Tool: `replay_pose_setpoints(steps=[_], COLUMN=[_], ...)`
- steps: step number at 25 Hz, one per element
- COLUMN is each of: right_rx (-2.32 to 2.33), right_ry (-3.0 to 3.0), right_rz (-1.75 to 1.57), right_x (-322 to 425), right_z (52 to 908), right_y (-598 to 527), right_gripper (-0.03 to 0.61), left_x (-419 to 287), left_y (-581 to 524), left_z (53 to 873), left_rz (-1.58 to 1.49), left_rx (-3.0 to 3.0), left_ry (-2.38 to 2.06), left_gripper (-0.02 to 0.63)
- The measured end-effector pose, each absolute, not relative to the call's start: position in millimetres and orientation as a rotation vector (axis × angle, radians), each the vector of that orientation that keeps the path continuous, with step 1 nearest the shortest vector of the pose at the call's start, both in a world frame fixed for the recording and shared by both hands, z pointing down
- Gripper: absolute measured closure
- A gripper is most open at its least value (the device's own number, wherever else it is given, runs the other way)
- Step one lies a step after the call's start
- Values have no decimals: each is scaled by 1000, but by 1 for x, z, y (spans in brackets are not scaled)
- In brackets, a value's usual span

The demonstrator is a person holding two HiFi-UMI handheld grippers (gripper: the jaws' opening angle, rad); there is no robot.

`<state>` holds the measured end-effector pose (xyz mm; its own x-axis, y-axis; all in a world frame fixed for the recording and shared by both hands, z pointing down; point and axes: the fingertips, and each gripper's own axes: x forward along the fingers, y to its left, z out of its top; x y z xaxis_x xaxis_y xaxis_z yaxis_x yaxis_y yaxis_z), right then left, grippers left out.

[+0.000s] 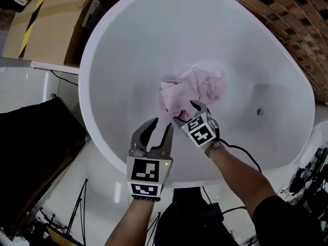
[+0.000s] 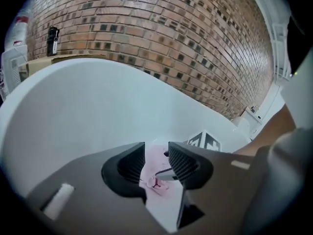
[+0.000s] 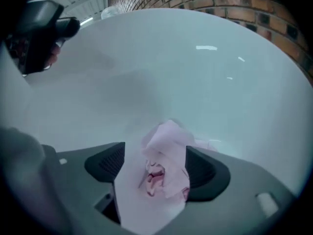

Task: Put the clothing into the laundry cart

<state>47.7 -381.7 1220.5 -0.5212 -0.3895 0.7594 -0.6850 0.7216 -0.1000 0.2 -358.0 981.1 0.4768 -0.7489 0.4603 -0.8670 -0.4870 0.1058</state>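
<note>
The pink clothing [image 1: 192, 91] lies crumpled on the bottom of the white tub [image 1: 128, 45], near its centre. My right gripper [image 1: 185, 113] sits at its 6 o'clock edge, jaws wide apart with a raised fold between them, not yet pinched. My left gripper [image 1: 161, 124], at 7 o'clock, is also apart and empty. I'd sink deeper over the thick bunch before closing, so no thin layer slips out.

Can't really see tips of right claw [image 1: 183, 113], tucked into cloth [image 1: 195, 86]; lose tub [image 1: 154, 35] rim and box [image 1: 51, 24] at top edge.
</note>
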Motion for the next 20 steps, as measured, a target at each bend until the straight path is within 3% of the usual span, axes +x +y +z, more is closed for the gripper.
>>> replay_pose_setpoints(steps=[15, 17, 20], right_rx=[752, 754, 793], right_ry=[-2006, -1981, -1956], right_rz=[485, 480, 460], right_x=[36, 40, 49], right_z=[1377, 1384, 1380], right_y=[-416, -416, -419], right_gripper=[172, 259, 461], left_x=[7, 8, 6], left_y=[-387, -387, -387], left_z=[1055, 1059, 1060], left_rz=[529, 543, 555], left_rx=[2346, 2334, 2327], left_ry=[-1394, -1396, -1399], left_gripper=[472, 472, 474])
